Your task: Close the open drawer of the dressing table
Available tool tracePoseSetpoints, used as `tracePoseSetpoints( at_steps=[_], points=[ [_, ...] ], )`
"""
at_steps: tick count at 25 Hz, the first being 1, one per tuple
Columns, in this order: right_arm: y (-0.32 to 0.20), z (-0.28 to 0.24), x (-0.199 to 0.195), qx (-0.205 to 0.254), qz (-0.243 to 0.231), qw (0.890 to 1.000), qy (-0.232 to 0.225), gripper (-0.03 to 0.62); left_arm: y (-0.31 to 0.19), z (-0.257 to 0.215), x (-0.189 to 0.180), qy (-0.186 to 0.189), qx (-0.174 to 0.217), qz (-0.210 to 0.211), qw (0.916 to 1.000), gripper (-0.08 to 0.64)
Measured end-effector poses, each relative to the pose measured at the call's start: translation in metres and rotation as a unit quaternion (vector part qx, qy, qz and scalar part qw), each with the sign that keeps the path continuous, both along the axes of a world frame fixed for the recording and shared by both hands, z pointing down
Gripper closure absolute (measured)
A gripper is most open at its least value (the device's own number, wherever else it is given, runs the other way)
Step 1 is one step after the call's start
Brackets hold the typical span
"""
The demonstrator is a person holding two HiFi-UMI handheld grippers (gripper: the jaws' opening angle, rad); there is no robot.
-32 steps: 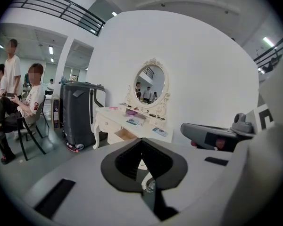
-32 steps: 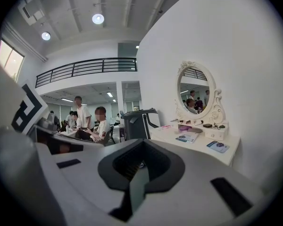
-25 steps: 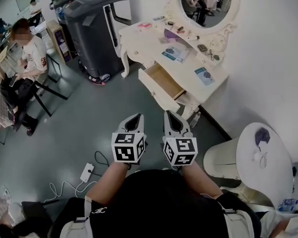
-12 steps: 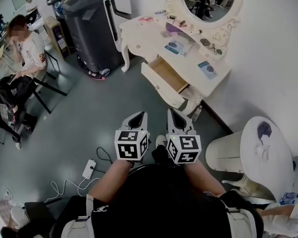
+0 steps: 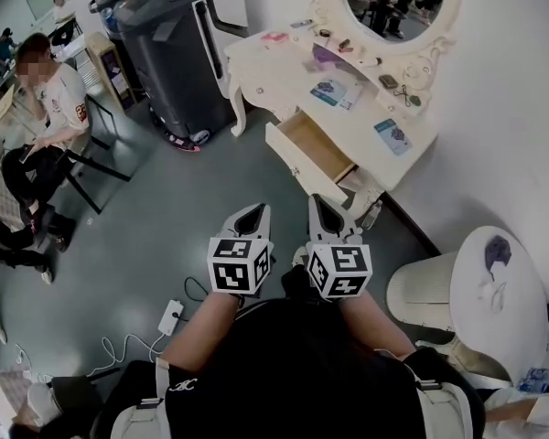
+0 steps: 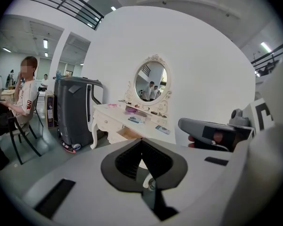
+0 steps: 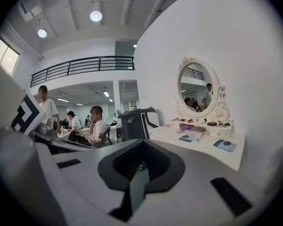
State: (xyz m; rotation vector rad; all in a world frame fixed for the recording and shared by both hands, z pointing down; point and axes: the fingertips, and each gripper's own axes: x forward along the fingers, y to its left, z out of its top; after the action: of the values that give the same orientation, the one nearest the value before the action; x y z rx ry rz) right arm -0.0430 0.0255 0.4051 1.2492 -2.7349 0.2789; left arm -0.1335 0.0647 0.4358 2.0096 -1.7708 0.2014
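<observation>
The white dressing table [image 5: 284, 76] with its oval mirror stands against the wall at the upper right of the head view. Its drawer [image 5: 318, 149] is pulled out toward me, showing a bare wooden inside. My left gripper [image 5: 256, 209] and right gripper [image 5: 317, 200] hover side by side over the grey floor, short of the drawer's front and pointing toward it. Both are shut with nothing between the jaws. The left gripper view shows the drawer [image 6: 127, 134] just beyond the shut left gripper [image 6: 141, 140]. In the right gripper view the right gripper [image 7: 141, 142] hides the drawer; only the tabletop [image 7: 203, 145] shows.
A big dark grey machine [image 5: 174, 35] stands left of the table. A person sits on a chair [image 5: 46, 99] at far left. A white round side table [image 5: 499, 291] and a pale basket [image 5: 421, 291] are at right. A power strip [image 5: 169, 316] with cable lies on the floor.
Both grippers have moved forward together toward the dressing table and a little lower. The table and its open drawer now sit slightly nearer. The jaws stayed shut.
</observation>
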Motion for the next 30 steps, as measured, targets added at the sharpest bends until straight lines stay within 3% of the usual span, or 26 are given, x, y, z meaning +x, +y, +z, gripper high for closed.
tracePoseSetpoints(
  at_steps=[18, 30],
  points=[
    [-0.161, 0.001, 0.012, -0.03, 0.016, 0.999, -0.005, 0.581, -0.156, 0.004, 0.002, -0.007, -0.032, 0.012, 0.9994, 0.552],
    [-0.231, 0.018, 0.017, -0.06, -0.017, 0.998, 0.0, 0.581, -0.217, 0.027, 0.002, -0.016, -0.07, -0.009, 0.9973, 0.552]
  ],
)
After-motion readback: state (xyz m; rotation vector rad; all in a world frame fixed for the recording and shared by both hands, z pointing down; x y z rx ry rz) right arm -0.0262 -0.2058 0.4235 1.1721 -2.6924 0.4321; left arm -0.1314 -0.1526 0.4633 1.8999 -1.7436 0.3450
